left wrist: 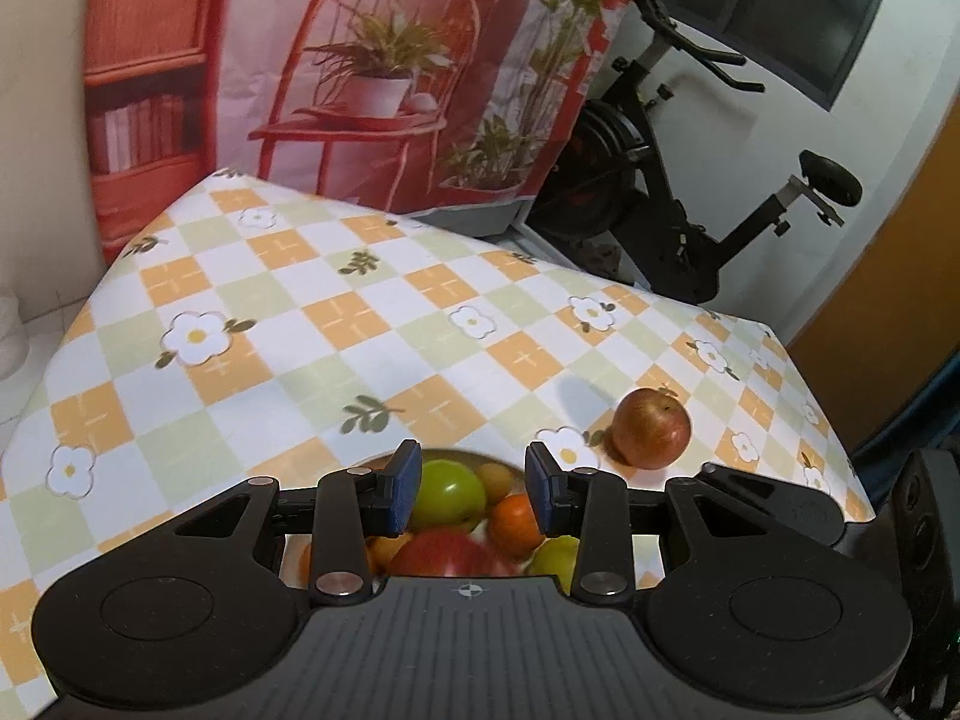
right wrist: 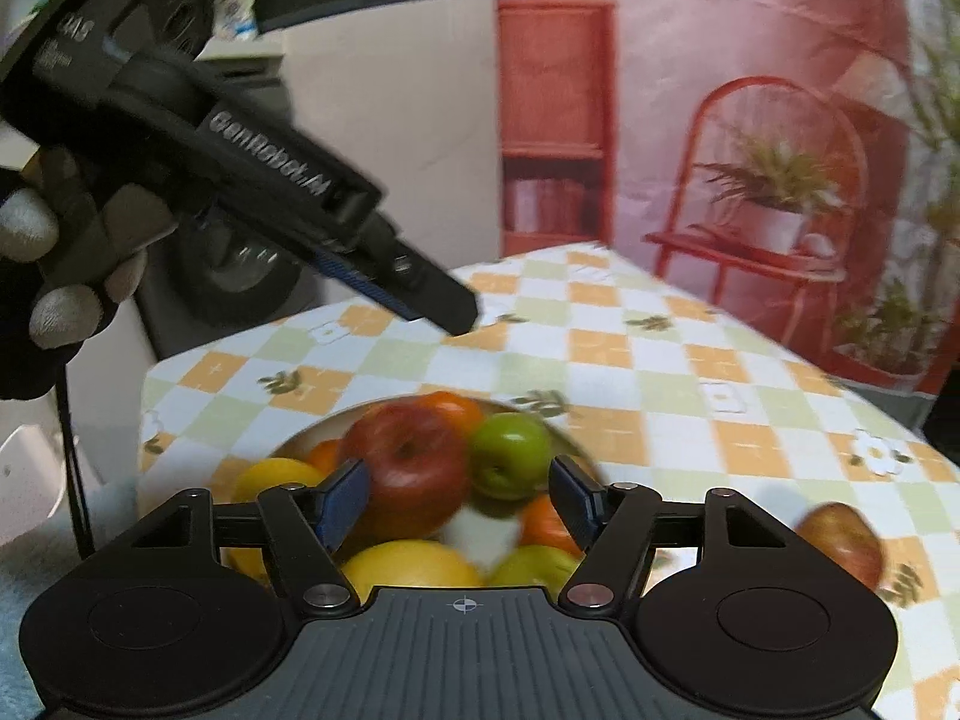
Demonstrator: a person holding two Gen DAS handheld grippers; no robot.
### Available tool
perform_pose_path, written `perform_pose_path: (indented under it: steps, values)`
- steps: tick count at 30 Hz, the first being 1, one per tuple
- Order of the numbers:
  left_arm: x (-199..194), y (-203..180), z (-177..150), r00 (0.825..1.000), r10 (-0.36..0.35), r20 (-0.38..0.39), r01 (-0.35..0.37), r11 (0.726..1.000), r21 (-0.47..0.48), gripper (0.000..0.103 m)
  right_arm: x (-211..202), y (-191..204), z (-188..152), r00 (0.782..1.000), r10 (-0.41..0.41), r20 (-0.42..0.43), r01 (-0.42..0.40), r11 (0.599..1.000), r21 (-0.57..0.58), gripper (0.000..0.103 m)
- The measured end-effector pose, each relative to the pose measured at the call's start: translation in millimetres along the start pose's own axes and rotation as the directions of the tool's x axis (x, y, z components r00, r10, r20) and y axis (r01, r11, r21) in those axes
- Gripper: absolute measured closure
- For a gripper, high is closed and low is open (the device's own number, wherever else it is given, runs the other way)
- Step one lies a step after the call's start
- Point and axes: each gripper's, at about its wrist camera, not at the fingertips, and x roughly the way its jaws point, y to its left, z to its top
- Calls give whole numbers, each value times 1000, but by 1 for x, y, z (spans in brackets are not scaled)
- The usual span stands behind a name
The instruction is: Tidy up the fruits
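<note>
Lying alone on the checked tablecloth (left wrist: 300,312), a red apple (left wrist: 651,429) is seen to the right of the left gripper (left wrist: 471,489). Both the left gripper and the right gripper (right wrist: 459,501) are held open and empty above the bowl (right wrist: 312,435) of mixed fruit.

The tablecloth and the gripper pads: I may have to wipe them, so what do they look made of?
The tablecloth looks like printed fabric or soft vinyl, matte, draping over the table's edges; which one is unclear. The left gripper has blue pads that look like matte ribbed rubber or foam, on black, probably plastic, arms.
</note>
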Motion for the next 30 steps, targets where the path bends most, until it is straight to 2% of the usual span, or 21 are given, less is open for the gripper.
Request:
perform_pose_path:
  steps: [7,15,21,30]
  values:
    - [18,-29,10,1000,-19,4,19,999,49,62,-34,-53,-20,990,-119,74,111,989,102,40]
    - [54,-65,20,998,-51,-30,54,992,110,62,-57,-108,-54,970,-232,77,214,957,198,40]
    - [82,-88,27,996,-72,-53,79,987,142,62,-53,-127,-70,962,-268,59,249,943,219,40]
    - [130,-110,31,992,-44,-118,59,990,128,63,-26,-141,-75,955,-292,50,269,926,264,41]
